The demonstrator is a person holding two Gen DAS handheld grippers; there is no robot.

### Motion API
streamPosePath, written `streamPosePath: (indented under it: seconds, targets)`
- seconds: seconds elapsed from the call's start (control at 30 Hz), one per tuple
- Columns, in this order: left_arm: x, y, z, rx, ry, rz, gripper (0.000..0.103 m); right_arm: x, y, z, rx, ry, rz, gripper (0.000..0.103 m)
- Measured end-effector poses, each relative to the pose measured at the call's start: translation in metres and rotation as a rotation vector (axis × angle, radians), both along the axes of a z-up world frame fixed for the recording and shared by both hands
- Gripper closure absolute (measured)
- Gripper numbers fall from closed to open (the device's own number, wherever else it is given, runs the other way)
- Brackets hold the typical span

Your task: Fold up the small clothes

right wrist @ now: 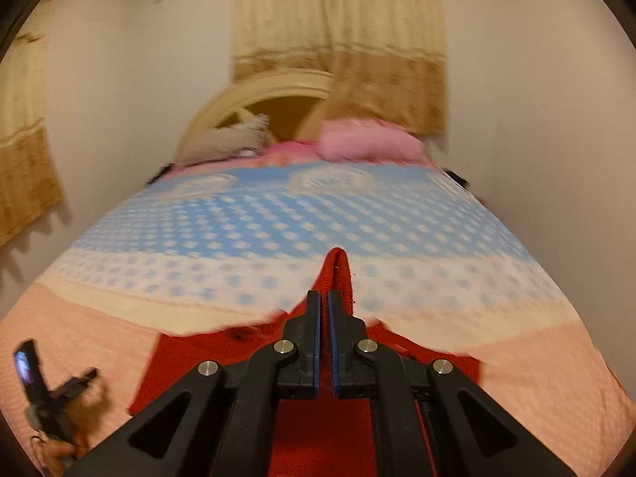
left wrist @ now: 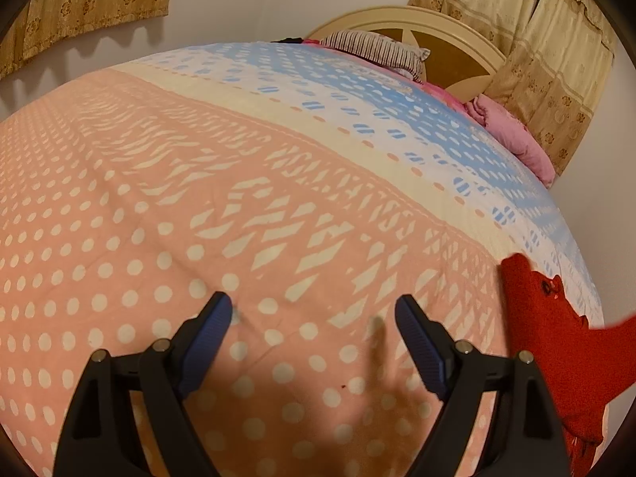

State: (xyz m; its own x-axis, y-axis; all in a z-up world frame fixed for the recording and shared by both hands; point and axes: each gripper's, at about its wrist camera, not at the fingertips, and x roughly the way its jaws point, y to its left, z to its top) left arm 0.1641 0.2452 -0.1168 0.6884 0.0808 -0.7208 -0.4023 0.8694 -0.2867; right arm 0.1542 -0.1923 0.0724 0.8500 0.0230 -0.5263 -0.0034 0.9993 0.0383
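A small red knitted garment (right wrist: 198, 361) lies on the bed, spread under and around my right gripper (right wrist: 324, 298). The right gripper is shut on a fold of it, and the pinched red cloth (right wrist: 338, 266) rises in a peak past the fingertips. In the left wrist view the same red garment (left wrist: 556, 338) hangs lifted at the far right edge. My left gripper (left wrist: 314, 310) is open and empty, low over the pink dotted bedspread (left wrist: 159, 198), to the left of the garment and apart from it.
The bedspread turns cream and blue (right wrist: 278, 218) toward the headboard (left wrist: 437, 35). A striped pillow (left wrist: 377, 49) and a pink blanket (right wrist: 369, 141) lie at the head. Curtains (right wrist: 342, 39) hang behind. The left gripper unit (right wrist: 51, 393) shows at the right view's lower left.
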Motion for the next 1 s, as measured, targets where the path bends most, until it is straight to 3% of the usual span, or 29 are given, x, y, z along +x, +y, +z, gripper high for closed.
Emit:
streamPosePath:
  seconds: [0.17,0.37,0.43,0.5,0.63,0.7,0.8,0.93,1.0]
  targets:
    - [0.001,-0.002,0.0,0.016,0.01,-0.001,0.016,-0.001,-0.062,-0.068,0.007,0.16,-0.109,0.1]
    - [0.002,-0.004,0.0,0.034,0.022,-0.001,0.016,-0.006,-0.104,-0.149,-0.042,0.333,-0.223,0.1]
    - [0.003,-0.005,0.0,0.043,0.029,-0.002,0.016,-0.014,-0.112,-0.151,-0.013,0.304,-0.228,0.097]
    - [0.003,-0.006,0.001,0.047,0.033,-0.004,0.016,-0.014,-0.112,-0.147,-0.036,0.318,-0.242,0.084]
    - [0.002,-0.015,0.011,0.064,0.022,-0.056,0.016,-0.034,-0.123,-0.122,-0.117,0.249,-0.424,0.082]
    - [0.001,-0.032,0.023,0.068,-0.005,-0.118,0.016,-0.046,-0.124,-0.111,-0.068,0.207,-0.377,0.082]
    - [0.005,-0.069,0.037,0.073,-0.028,-0.231,0.016,-0.043,-0.109,-0.108,-0.029,0.219,-0.238,0.082]
    - [0.013,-0.12,0.04,0.135,-0.014,-0.39,0.016,-0.021,-0.087,-0.129,0.018,0.295,-0.09,0.082]
    - [0.014,-0.136,0.036,0.16,0.011,-0.451,0.016,-0.013,-0.081,-0.146,0.0,0.36,-0.076,0.082]
